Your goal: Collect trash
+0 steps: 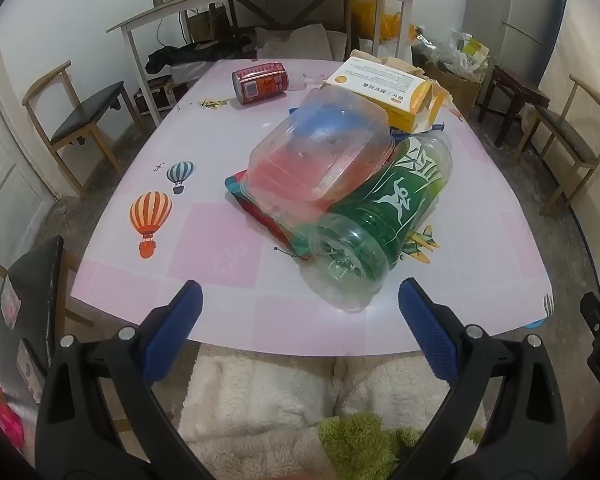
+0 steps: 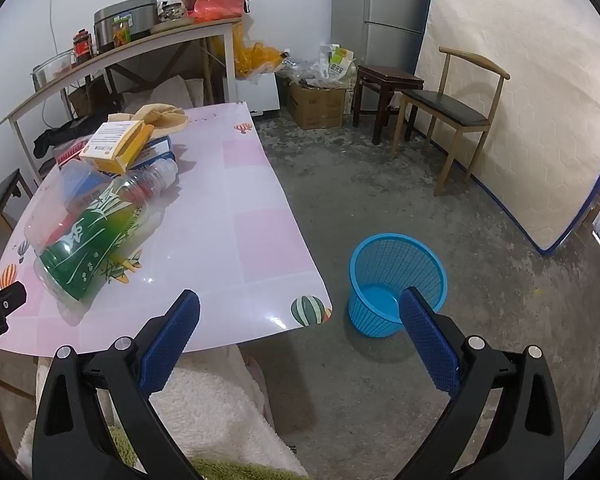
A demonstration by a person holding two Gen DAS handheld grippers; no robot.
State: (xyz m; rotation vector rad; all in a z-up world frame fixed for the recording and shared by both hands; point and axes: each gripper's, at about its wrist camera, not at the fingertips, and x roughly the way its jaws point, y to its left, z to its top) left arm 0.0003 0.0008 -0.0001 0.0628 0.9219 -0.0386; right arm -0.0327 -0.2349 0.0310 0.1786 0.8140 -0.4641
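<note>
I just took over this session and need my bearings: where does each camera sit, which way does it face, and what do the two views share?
Left wrist: on the open left gripper, angled down at the pink table and its trash; fleecy clothing shows below.
Right wrist: on the open right gripper, angled down past the table corner to the blue basket on the floor.
Shared: green bottle, clear container, yellow box.
</note>
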